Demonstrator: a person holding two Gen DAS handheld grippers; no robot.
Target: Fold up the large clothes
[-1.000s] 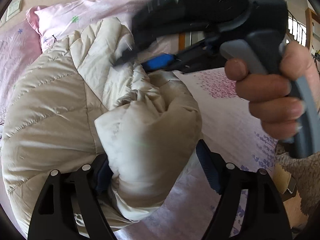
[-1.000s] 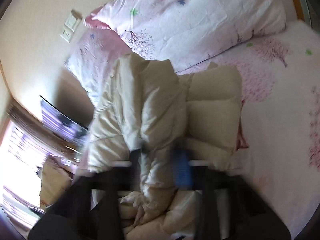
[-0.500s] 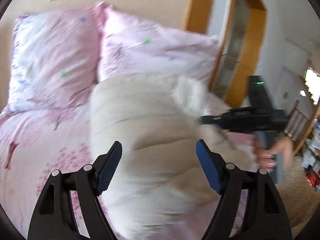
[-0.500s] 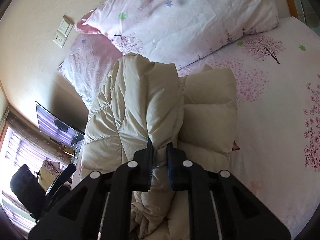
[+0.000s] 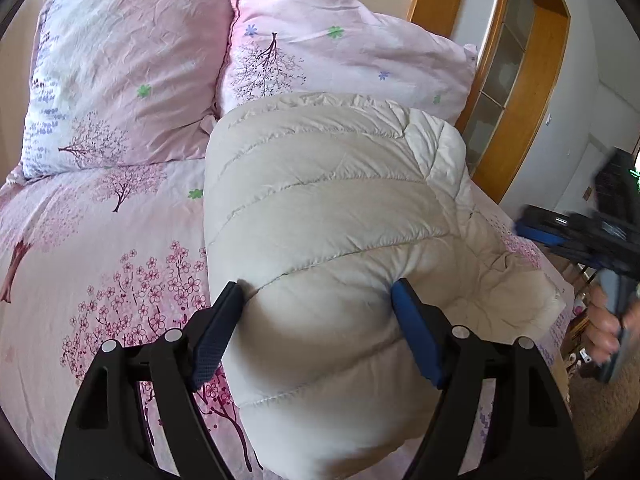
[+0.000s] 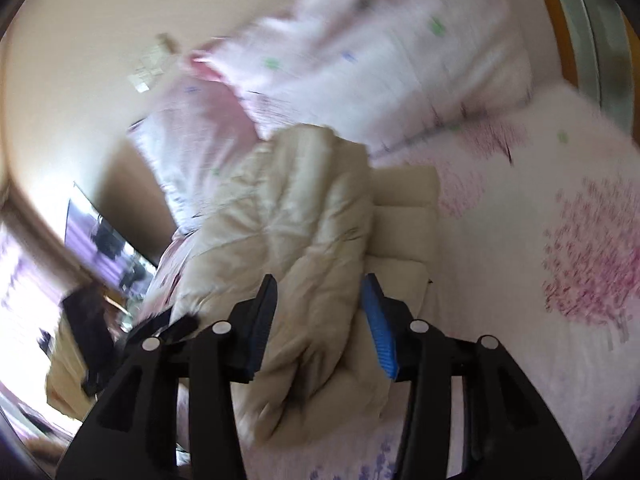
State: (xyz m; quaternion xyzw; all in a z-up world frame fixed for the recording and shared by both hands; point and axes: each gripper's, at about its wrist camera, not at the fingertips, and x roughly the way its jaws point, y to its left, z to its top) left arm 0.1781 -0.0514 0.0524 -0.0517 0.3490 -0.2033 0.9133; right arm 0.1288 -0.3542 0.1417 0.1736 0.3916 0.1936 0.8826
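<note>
Near the head of the pink floral bed (image 5: 100, 280), the cream quilted puffer jacket (image 5: 332, 208) lies part-folded; left gripper (image 5: 316, 304) clamps its bulky fold, right gripper (image 6: 320, 312) opening, releasing. Next: regrasp, fold again.

Soft daylight fills both fisheye views, edges bending into dark corners. The left wrist view is sharp. The right wrist view is motion-blurred, with a blown-out window (image 6: 16, 280) at its left edge.

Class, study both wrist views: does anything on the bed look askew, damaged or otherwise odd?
Nothing looks damaged or spilled. The cream puffer jacket sits as a bulky folded bundle on the floral bedspread, one loose padded part trailing toward the right gripper, whose jaws are opening around it.
</note>
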